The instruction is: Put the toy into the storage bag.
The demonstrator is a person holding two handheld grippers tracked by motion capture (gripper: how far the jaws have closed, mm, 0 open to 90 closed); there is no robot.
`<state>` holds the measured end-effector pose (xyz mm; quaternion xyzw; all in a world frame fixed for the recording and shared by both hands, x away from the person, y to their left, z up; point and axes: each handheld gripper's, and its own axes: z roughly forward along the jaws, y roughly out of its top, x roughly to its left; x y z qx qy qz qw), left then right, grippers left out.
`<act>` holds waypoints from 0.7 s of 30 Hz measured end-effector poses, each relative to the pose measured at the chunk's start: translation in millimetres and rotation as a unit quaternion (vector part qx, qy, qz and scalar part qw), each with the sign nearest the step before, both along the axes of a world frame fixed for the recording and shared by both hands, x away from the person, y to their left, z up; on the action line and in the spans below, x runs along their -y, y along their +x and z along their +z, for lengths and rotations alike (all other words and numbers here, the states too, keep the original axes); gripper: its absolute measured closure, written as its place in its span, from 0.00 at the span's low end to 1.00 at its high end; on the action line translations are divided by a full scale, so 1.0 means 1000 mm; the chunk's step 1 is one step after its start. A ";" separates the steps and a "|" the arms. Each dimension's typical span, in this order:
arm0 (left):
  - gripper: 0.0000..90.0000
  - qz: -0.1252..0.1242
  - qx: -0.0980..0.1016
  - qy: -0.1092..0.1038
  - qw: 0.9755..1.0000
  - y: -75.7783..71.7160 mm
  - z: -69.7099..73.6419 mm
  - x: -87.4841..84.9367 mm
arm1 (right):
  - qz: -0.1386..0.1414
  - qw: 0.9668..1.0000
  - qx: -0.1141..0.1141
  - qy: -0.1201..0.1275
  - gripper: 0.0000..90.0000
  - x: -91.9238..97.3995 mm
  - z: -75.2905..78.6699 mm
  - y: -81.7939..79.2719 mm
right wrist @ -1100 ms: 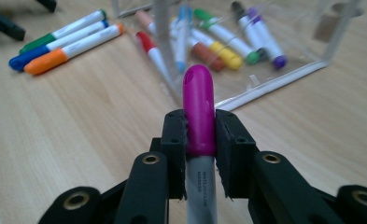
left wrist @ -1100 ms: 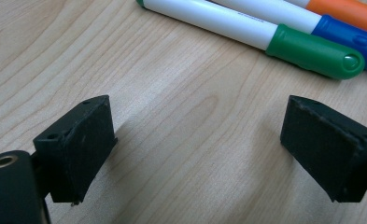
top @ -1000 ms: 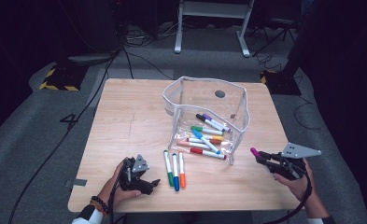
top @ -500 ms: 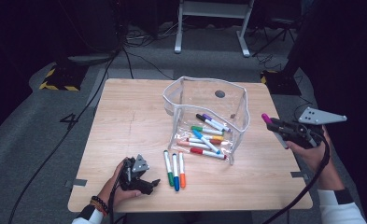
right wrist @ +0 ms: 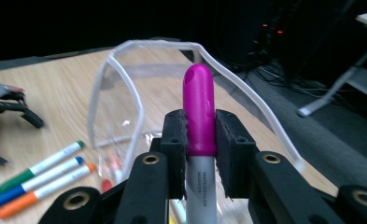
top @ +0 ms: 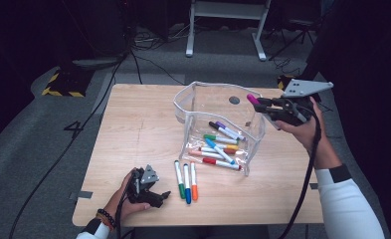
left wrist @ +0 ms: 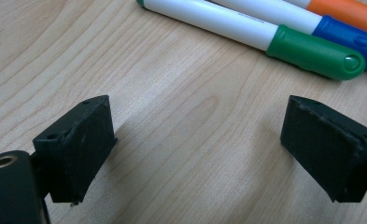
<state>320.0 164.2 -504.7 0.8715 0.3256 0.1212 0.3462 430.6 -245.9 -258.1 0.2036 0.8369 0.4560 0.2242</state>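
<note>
A "4" (top: pixel 74 129) is marked on the grey floor left of the bench (top: pixel 133 124). The magenta-capped marker's barrel (right wrist: pixel 201 196) reads "MARKER".

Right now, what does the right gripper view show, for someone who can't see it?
Two black jaws pinch a marker with a pink cap, pointing at a clear plastic bin on a wooden table. Three markers lie at left.
</note>
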 end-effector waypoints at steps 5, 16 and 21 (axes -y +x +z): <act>0.11 0.000 0.000 0.000 1.000 0.000 0.000 0.000 | 0.015 1.000 -0.012 -0.017 0.83 -0.024 0.001 0.013; 0.11 -0.002 0.000 0.000 1.000 0.000 0.000 0.000 | 0.026 0.992 -0.086 -0.092 0.83 -0.070 -0.025 0.045; 0.11 -0.002 0.000 0.000 1.000 0.000 0.000 0.000 | 0.031 0.981 -0.122 -0.147 0.83 -0.081 -0.038 0.052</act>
